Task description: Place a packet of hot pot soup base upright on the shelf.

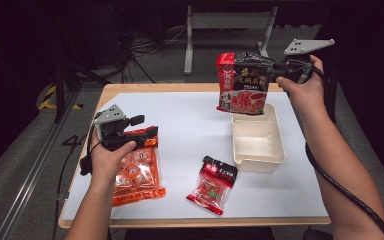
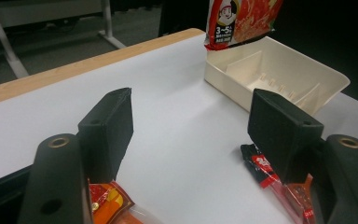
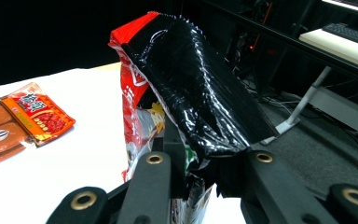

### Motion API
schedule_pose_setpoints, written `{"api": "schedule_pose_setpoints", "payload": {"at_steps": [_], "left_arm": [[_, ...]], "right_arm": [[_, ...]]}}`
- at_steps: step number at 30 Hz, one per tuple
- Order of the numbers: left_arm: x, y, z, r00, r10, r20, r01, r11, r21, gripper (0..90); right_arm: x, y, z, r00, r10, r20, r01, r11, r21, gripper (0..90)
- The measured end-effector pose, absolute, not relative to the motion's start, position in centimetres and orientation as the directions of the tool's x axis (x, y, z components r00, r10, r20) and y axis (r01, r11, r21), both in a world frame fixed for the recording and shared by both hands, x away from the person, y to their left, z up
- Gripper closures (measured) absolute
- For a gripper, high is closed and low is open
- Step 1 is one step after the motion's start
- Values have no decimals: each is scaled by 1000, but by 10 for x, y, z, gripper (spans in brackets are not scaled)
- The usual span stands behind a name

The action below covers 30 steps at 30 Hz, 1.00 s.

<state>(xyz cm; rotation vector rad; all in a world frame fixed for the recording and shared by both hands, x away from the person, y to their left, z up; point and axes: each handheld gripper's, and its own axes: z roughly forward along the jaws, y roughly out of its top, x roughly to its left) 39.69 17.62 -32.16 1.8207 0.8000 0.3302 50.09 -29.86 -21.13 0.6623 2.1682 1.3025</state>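
Observation:
A large red and black food packet (image 1: 242, 84) hangs upright over the far end of a cream plastic tray (image 1: 276, 150), its lower edge just above the rim. My right gripper (image 1: 269, 72) is shut on its crinkled top edge (image 3: 191, 102), which sits pinched at my right gripper (image 3: 200, 179). At the table's left, my left gripper (image 1: 142, 129) stands open just over the top of an orange snack packet (image 1: 139, 175). Between the wide black jaws of my left gripper (image 2: 191, 116) is bare white table. The orange packet (image 2: 106, 201) lies under the left jaw.
A small red packet with a black top (image 1: 213, 182) lies near the front edge, left of the tray; it also lies by the right jaw (image 2: 262, 167). The tray (image 2: 326, 79) has inner dividers. A white sheet (image 1: 190, 125) covers the wooden table. Metal stand legs (image 1: 225, 22) rise behind.

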Motion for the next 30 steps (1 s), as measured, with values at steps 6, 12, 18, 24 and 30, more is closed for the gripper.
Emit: {"api": "schedule_pose_setpoints", "payload": {"at_steps": [6,12,18,24,30], "left_arm": [[398,178,-322,733,665,-144,365,-206,908,320],[398,180,-322,724,673,-151,371,-196,907,316],[398,180,-323,726,673,-145,369,-201,908,316],[398,180,-323,725,673,-149,374,-202,905,315],[399,178,-325,725,673,-150,380,-209,901,314]], "right_arm": [[504,-306,-215,-730,658,-183,145,411,900,774],[506,-312,-220,-716,673,-186,154,412,898,774],[508,-319,-227,-702,683,-202,148,417,897,773],[510,-325,-232,-702,684,-199,149,414,898,773],[512,-329,-241,-699,687,-198,165,425,890,772]]}}
